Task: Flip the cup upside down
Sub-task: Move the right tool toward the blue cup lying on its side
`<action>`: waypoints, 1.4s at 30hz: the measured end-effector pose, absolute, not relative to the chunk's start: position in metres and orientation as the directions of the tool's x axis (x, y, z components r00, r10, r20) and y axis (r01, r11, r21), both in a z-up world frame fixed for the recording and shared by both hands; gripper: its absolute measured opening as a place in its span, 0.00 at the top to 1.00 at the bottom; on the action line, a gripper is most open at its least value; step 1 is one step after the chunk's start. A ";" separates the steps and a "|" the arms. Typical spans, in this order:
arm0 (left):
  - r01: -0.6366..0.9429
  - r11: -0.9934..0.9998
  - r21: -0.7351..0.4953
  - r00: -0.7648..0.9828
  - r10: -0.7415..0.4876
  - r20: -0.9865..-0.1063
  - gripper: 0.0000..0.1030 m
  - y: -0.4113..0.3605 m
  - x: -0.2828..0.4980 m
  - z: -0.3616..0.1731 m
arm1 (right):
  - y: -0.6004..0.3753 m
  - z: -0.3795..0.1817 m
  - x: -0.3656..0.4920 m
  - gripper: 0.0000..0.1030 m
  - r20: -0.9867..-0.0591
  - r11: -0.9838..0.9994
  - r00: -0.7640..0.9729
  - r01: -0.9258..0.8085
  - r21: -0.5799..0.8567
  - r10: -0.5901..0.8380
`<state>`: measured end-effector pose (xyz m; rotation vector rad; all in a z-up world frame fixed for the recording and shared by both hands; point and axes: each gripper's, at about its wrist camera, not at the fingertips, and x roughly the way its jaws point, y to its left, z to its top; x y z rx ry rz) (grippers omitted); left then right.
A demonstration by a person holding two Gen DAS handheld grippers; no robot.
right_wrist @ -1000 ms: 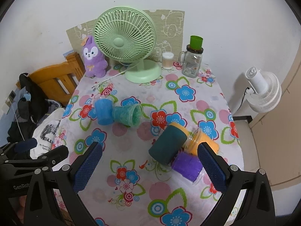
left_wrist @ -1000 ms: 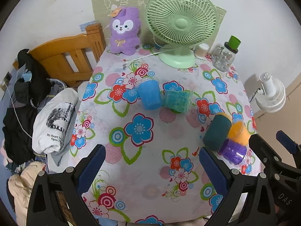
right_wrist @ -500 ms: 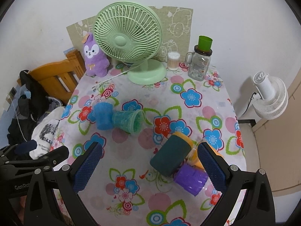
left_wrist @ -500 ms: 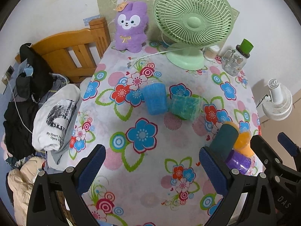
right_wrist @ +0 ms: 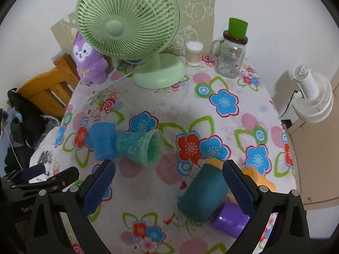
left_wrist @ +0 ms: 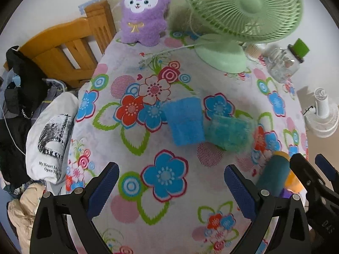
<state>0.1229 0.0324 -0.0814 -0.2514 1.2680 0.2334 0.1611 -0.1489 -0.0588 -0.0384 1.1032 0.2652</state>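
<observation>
Several cups lie on their sides on the flowered tablecloth point(left_wrist: 135, 192). A blue cup point(left_wrist: 184, 123) touches a teal-green cup point(left_wrist: 229, 131) mid-table; in the right wrist view they show as the blue cup point(right_wrist: 102, 140) and the teal-green cup point(right_wrist: 141, 148). A dark teal cup point(right_wrist: 202, 193), an orange cup point(right_wrist: 259, 180) and a purple cup point(right_wrist: 229, 219) lie together at the right. My left gripper point(left_wrist: 171, 187) is open and empty, short of the blue cup. My right gripper point(right_wrist: 168, 184) is open and empty, its right finger over the dark teal cup's side.
A green desk fan point(right_wrist: 127, 19), a purple plush point(right_wrist: 89, 63), a cotton-swab jar point(right_wrist: 193, 53) and a glass mug with a green lid point(right_wrist: 232, 57) stand at the back. A wooden chair point(left_wrist: 61, 48) and clothes point(left_wrist: 48, 135) are on the left, a white fan point(right_wrist: 313, 97) on the right.
Both grippers have moved forward and lower over the table, so the cups look nearer and larger. Nothing on the table has moved. Both grippers stay open.
</observation>
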 end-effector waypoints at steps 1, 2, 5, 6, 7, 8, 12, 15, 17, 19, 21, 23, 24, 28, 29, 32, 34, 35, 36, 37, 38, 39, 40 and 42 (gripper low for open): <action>-0.308 0.950 -0.058 0.275 0.031 -0.961 0.02 0.034 0.128 -0.087 | -0.147 -0.064 0.165 0.01 -0.886 0.968 0.422 -0.231 0.098 0.191; -0.307 0.950 -0.060 0.265 0.025 -0.964 0.02 0.035 0.133 -0.094 | -0.145 -0.067 0.167 0.01 -0.887 0.968 0.422 -0.230 0.097 0.189; -0.304 0.950 -0.068 0.248 0.010 -0.969 0.02 0.038 0.148 -0.110 | -0.143 -0.079 0.178 0.01 -0.891 0.968 0.410 -0.227 0.105 0.193; -0.305 0.950 -0.073 0.243 0.003 -0.970 0.02 0.038 0.151 -0.115 | -0.143 -0.084 0.182 0.01 -0.893 0.968 0.405 -0.225 0.110 0.196; -0.307 0.948 -0.083 0.240 -0.008 -0.971 0.02 0.039 0.156 -0.120 | -0.142 -0.088 0.185 0.01 -0.896 0.969 0.399 -0.222 0.112 0.195; -0.311 0.946 -0.089 0.237 -0.014 -0.972 0.02 0.039 0.161 -0.125 | -0.141 -0.093 0.189 0.01 -0.900 0.970 0.392 -0.218 0.111 0.191; -0.313 0.946 -0.088 0.221 -0.018 -0.975 0.03 0.040 0.176 -0.141 | -0.140 -0.108 0.199 0.01 -0.913 0.975 0.367 -0.190 0.115 0.179; -0.307 0.948 -0.085 0.212 -0.019 -0.977 0.06 0.040 0.182 -0.148 | -0.141 -0.116 0.205 0.01 -0.919 0.977 0.352 -0.173 0.124 0.179; -0.307 0.948 -0.080 0.209 -0.015 -0.978 0.06 0.040 0.187 -0.152 | -0.140 -0.120 0.209 0.01 -0.923 0.979 0.346 -0.170 0.117 0.170; -0.307 0.947 -0.091 0.216 -0.024 -0.976 0.05 0.041 0.190 -0.154 | -0.139 -0.124 0.212 0.01 -0.926 0.979 0.340 -0.168 0.112 0.165; -0.311 0.944 -0.107 0.232 -0.033 -0.972 0.05 0.043 0.193 -0.154 | -0.138 -0.128 0.215 0.01 -0.929 0.980 0.334 -0.167 0.110 0.161; -0.306 0.947 -0.098 0.237 -0.023 -0.971 0.07 0.044 0.196 -0.154 | -0.136 -0.132 0.218 0.01 -0.933 0.980 0.323 -0.165 0.107 0.157; -0.298 0.950 -0.088 0.235 -0.016 -0.972 0.11 0.043 0.197 -0.155 | -0.135 -0.134 0.219 0.01 -0.935 0.980 0.319 -0.165 0.107 0.156; -0.288 0.954 -0.084 0.206 -0.023 -0.978 0.15 0.046 0.199 -0.160 | -0.132 -0.139 0.220 0.01 -0.939 0.980 0.307 -0.168 0.107 0.155; -0.290 0.953 -0.084 0.207 -0.023 -0.978 0.15 0.047 0.199 -0.161 | -0.132 -0.140 0.220 0.01 -0.939 0.980 0.307 -0.171 0.105 0.154; -0.290 0.954 -0.081 0.204 -0.021 -0.979 0.19 0.048 0.201 -0.165 | -0.129 -0.142 0.221 0.01 -0.941 0.979 0.304 -0.176 0.101 0.151; -0.286 0.955 -0.082 0.194 -0.026 -0.981 0.26 0.047 0.203 -0.169 | -0.128 -0.143 0.222 0.01 -0.941 0.979 0.302 -0.178 0.100 0.151; -0.282 0.956 -0.084 0.189 -0.031 -0.982 0.27 0.047 0.204 -0.171 | -0.127 -0.144 0.223 0.01 -0.941 0.979 0.302 -0.178 0.099 0.150; -0.279 0.956 -0.086 0.186 -0.034 -0.982 0.32 0.046 0.205 -0.172 | -0.126 -0.144 0.223 0.01 -0.942 0.979 0.301 -0.179 0.099 0.150; -0.274 0.958 -0.088 0.184 -0.038 -0.982 0.38 0.045 0.205 -0.175 | -0.126 -0.145 0.223 0.01 -0.942 0.979 0.301 -0.180 0.098 0.150; -0.270 0.959 -0.089 0.181 -0.040 -0.983 0.39 0.045 0.205 -0.177 | -0.126 -0.145 0.223 0.01 -0.942 0.979 0.300 -0.182 0.097 0.149; -0.266 0.959 -0.094 0.182 -0.046 -0.982 0.45 0.043 0.204 -0.178 | -0.126 -0.145 0.223 0.01 -0.942 0.978 0.300 -0.183 0.096 0.149; -0.260 0.960 -0.099 0.181 -0.052 -0.982 0.45 0.041 0.203 -0.179 | -0.125 -0.146 0.222 0.01 -0.942 0.978 0.301 -0.184 0.096 0.149; -0.247 0.964 -0.097 0.189 -0.051 -0.981 0.46 0.037 0.201 -0.179 | -0.126 -0.146 0.221 0.01 -0.941 0.978 0.302 -0.185 0.097 0.150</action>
